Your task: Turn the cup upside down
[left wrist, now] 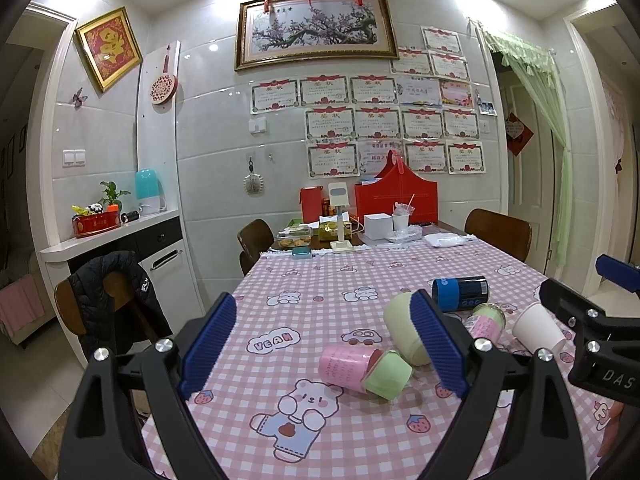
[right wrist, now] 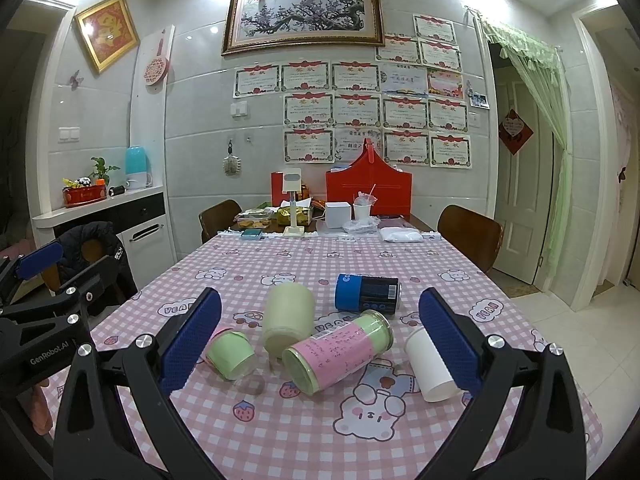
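Several cups lie on their sides on the pink checked tablecloth (right wrist: 320, 432). A cream cup (right wrist: 288, 318) lies in the middle; it also shows in the left wrist view (left wrist: 402, 330). A green jar with a pink label (right wrist: 338, 350) lies in front of it, a second pink-and-green jar (left wrist: 364, 368) to the left, a blue and black can (right wrist: 368, 292) behind, and a white paper cup (right wrist: 432, 364) to the right. My left gripper (left wrist: 326, 344) is open and empty above the near jar. My right gripper (right wrist: 320, 338) is open and empty, its fingers either side of the group.
The far end of the table holds a red basket (right wrist: 368, 192), a white box (right wrist: 338, 214), a phone stand (right wrist: 294, 204) and food packs. Brown chairs (right wrist: 470, 236) stand at both sides. A chair with a black jacket (left wrist: 112, 296) stands at the left.
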A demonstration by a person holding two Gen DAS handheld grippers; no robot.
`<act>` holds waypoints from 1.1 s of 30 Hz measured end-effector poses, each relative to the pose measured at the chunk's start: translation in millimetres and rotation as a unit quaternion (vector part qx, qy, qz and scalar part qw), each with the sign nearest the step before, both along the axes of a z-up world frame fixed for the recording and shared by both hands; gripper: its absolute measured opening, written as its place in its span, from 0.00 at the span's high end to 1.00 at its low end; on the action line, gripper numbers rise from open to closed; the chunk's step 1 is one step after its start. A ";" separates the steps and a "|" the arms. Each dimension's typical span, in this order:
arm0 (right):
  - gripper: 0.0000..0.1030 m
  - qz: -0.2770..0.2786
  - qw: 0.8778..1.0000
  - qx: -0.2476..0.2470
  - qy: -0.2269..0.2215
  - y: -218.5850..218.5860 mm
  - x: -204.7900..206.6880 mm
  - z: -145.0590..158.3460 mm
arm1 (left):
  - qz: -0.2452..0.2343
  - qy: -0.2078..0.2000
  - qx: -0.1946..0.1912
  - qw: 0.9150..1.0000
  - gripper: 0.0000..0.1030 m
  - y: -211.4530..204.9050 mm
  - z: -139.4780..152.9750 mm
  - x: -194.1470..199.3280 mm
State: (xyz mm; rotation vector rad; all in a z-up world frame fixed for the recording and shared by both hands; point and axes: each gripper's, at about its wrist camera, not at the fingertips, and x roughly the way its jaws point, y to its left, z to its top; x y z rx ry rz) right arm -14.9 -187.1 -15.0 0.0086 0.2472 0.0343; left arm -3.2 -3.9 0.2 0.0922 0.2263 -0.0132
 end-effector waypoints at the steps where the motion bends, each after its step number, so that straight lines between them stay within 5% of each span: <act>1: 0.07 0.000 1.000 0.000 0.000 -1.5 -1.7 -1.1 | 0.000 0.000 0.000 1.000 0.15 -0.4 0.0 -0.2; 33: 0.07 -0.004 1.000 0.002 0.001 -10.2 -1.1 -5.6 | -0.002 -0.002 0.001 1.000 0.15 -3.9 3.9 -6.6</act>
